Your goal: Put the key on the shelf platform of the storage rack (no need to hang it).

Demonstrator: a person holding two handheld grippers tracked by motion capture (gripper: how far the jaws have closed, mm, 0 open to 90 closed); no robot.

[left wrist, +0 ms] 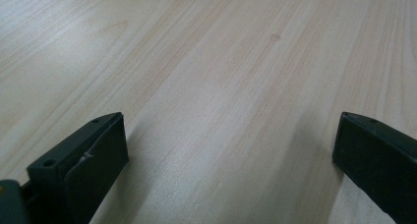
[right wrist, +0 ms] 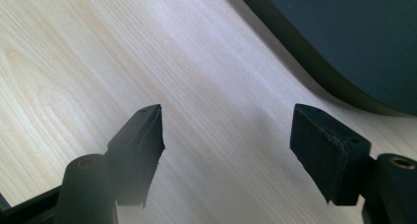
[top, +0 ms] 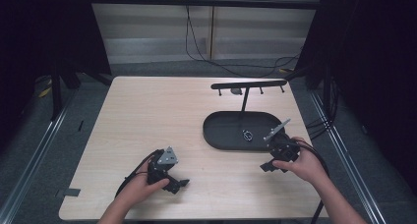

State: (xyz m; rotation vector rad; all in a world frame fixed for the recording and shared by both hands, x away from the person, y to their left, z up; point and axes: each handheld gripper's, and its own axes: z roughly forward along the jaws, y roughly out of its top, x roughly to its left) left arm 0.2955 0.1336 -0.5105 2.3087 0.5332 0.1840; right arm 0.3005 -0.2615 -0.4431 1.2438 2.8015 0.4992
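A black oval tray (top: 221, 128) lies on the right half of the wooden table, with a thin post rising from it to a black crossbar (top: 248, 84) that has small hooks. A small metal ring-like item (top: 247, 134) rests in the tray near its front. My left gripper (top: 181, 184) sits low over the table's front left, held by a hand, jaws open on bare wood (left wrist: 226, 135). My right gripper (top: 268, 166) is just in front of the tray's right end, open, with the tray's rim (right wrist: 314, 81) at the upper right of its view.
The wooden table (top: 147, 116) has wide bare room at its left and centre. Black curtains and metal rails flank it. Cables (top: 196, 42) trail over the floor behind the far edge.
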